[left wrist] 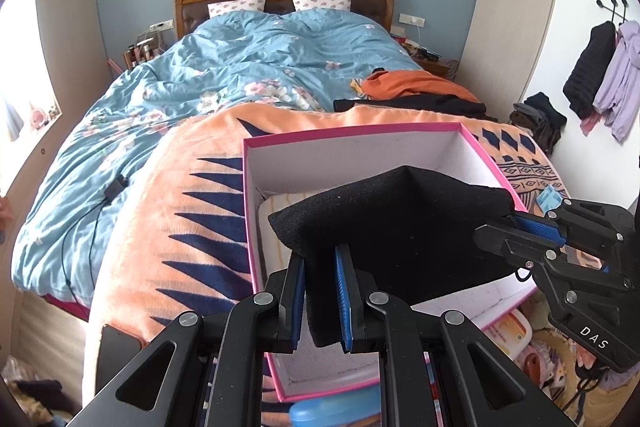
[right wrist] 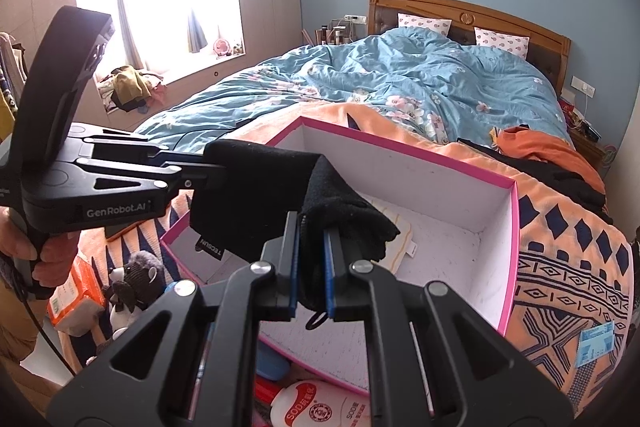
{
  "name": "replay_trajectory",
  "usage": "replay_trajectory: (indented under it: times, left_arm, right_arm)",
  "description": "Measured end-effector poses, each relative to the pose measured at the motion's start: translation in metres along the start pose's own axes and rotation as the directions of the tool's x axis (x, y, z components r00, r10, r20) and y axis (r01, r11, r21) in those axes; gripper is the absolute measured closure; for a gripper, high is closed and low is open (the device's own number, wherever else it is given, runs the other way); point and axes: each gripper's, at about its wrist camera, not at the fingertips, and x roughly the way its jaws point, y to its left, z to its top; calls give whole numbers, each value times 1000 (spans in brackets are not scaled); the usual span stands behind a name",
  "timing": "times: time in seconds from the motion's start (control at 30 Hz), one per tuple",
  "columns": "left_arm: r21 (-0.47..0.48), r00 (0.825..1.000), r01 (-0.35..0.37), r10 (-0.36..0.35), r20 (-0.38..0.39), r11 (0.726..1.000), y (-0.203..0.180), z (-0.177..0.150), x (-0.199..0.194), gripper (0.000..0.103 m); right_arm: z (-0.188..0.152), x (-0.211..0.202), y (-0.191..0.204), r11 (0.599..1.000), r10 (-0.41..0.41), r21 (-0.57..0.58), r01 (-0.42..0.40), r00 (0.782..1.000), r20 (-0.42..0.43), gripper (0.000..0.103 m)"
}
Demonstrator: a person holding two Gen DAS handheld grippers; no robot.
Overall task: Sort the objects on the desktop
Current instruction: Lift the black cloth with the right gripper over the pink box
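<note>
A black fabric pouch (left wrist: 400, 219) with a small white-lettered label hangs stretched over an open pink-rimmed box (left wrist: 352, 131) with white inner walls. My left gripper (left wrist: 320, 291) is shut on the pouch's near end, and it shows from the side in the right wrist view (right wrist: 212, 171). My right gripper (right wrist: 311, 267) is shut on the other end of the pouch (right wrist: 260, 195); it shows at the right in the left wrist view (left wrist: 516, 223). A cream striped cloth item (right wrist: 396, 223) lies on the floor of the box (right wrist: 420, 179), partly hidden by the pouch.
The box sits on an orange patterned blanket (left wrist: 180, 195) at the foot of a bed with a blue floral duvet (left wrist: 240, 67). Orange and black clothes (left wrist: 408, 83) lie behind it. A lotion bottle (right wrist: 316, 407), plush toy (right wrist: 136, 279) and tissue pack (right wrist: 76, 291) lie near the box.
</note>
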Motion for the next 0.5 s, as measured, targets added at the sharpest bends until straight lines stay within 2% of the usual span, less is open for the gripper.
replay_trajectory:
  times: [0.5]
  left_arm:
    - [-7,999,-20,20,-38,1000,5,7,26,89]
  right_arm:
    - [7,23,-2,1000,-10,3,10,999,-33,92]
